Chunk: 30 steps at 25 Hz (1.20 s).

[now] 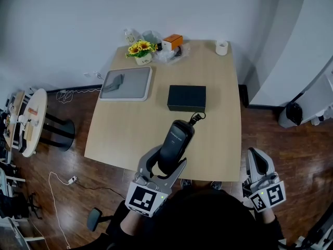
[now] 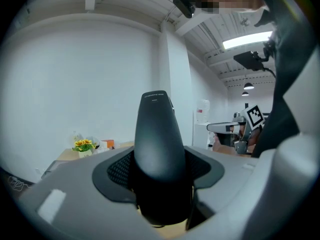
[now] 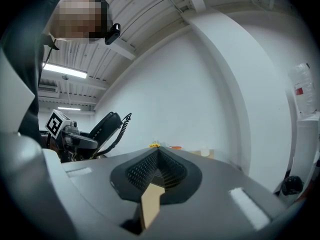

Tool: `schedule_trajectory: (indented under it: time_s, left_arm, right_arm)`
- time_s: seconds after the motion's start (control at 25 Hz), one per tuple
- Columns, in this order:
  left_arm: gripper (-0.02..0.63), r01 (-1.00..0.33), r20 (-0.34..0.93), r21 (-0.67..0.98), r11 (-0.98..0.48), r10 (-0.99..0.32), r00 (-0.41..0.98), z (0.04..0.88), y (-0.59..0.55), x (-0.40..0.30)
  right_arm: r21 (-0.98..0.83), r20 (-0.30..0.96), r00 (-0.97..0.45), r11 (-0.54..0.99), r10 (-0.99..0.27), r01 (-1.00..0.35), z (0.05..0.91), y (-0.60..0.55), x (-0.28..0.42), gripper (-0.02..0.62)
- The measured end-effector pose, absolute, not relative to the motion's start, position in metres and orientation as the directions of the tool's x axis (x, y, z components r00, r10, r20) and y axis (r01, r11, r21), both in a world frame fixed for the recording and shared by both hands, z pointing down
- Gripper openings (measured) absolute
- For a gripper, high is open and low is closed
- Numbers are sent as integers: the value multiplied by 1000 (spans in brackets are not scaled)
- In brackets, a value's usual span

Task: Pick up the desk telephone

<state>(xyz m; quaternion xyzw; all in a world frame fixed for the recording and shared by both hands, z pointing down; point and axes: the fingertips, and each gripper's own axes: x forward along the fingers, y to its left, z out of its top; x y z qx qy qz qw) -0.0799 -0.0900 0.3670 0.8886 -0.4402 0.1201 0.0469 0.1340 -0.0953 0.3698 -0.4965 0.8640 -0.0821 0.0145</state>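
Jaws of the left gripper (image 1: 165,165) are clenched on the lower end of the black telephone handset (image 1: 176,142), which in the head view slants up toward 12 o'clock over the near part of the table (image 1: 130,132). A coiled cord (image 1: 197,117) runs from the handset's far end toward the black telephone base (image 1: 187,98), which lies flat on the table just beyond. A grey tray (image 1: 128,99) sits at the base's 9 o'clock and yellow flowers (image 1: 141,48) at its 11 o'clock. The right gripper (image 1: 257,158) hangs off the table's near edge at 4 o'clock. In the left gripper view the handset (image 2: 157,149) stands upright between the ribbed pads, which press both of its flanks. In the right gripper view the jaws are pressed together on nothing, and the handset (image 3: 102,126) shows at 9 o'clock with its cord trailing. The risk I see is the cord: a higher lift could pull it taut and drag or tip the base. The smooth, tapered handset, held only near one end, could also swivel or slide out of the pads.
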Motion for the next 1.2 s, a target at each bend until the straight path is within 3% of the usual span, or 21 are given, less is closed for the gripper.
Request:
schedule_trajectory:
  time_s: [1.2]
  left_arm:
    - [264, -803, 268, -20, -596, -776, 570, 371, -91, -89]
  right_arm:
    - [-123, 78, -519, 509, -851, -852, 372, -94, 126, 0]
